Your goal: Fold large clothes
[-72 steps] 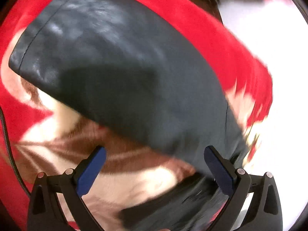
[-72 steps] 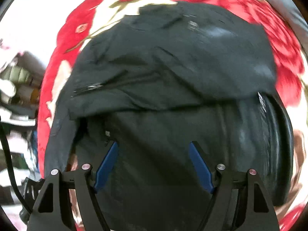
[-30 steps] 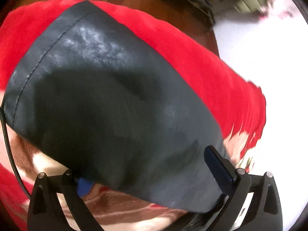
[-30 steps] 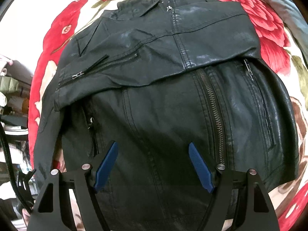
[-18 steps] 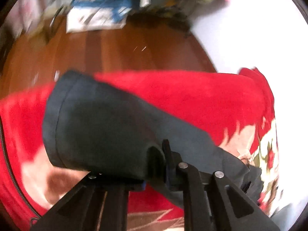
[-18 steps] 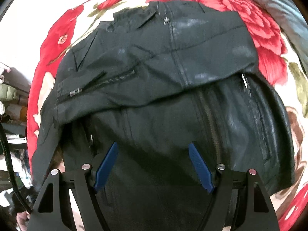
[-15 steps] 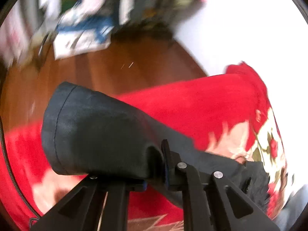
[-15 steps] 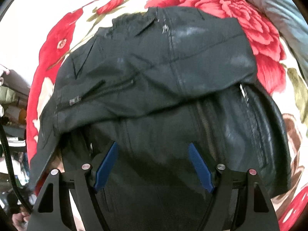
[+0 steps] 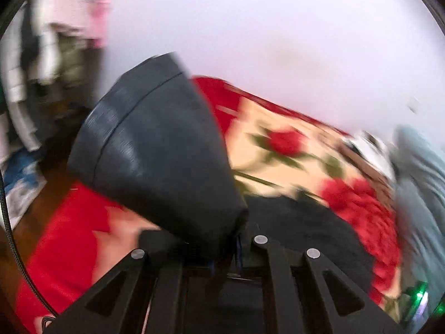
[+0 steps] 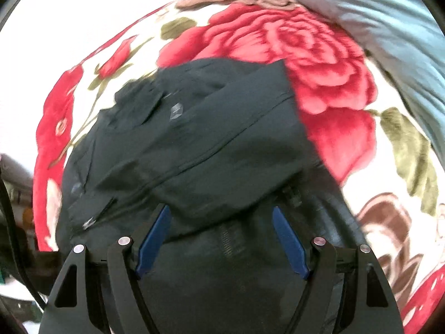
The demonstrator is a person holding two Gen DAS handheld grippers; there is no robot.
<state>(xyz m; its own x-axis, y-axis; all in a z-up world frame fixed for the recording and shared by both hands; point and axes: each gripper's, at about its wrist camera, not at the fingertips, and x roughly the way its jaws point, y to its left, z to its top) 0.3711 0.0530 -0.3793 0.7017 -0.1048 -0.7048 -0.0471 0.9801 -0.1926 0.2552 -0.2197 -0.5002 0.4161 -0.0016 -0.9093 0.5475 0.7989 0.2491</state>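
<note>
A black leather jacket point(image 10: 194, 150) lies partly folded on a bed with a red rose blanket point(image 10: 292, 44). My left gripper point(image 9: 225, 246) is shut on the jacket's sleeve point(image 9: 155, 150) and holds it lifted off the bed, cuff end pointing up and left. The jacket's body point(image 9: 292, 222) shows dark below and right of it. My right gripper point(image 10: 221, 236) is open and empty, hovering just above the jacket's front near its zipper point(image 10: 230, 239). The left wrist view is blurred by motion.
A pale blue pillow point(image 10: 383, 27) lies at the bed's far right. A white wall point(image 9: 278, 27) rises behind the bed. Clutter point(image 9: 55, 55) and wooden floor point(image 9: 33, 208) lie past the bed's left edge.
My left gripper closed on the sleeve, then lifted and swung it right toward the jacket body. My right gripper stayed open and shifted slightly forward over the jacket.
</note>
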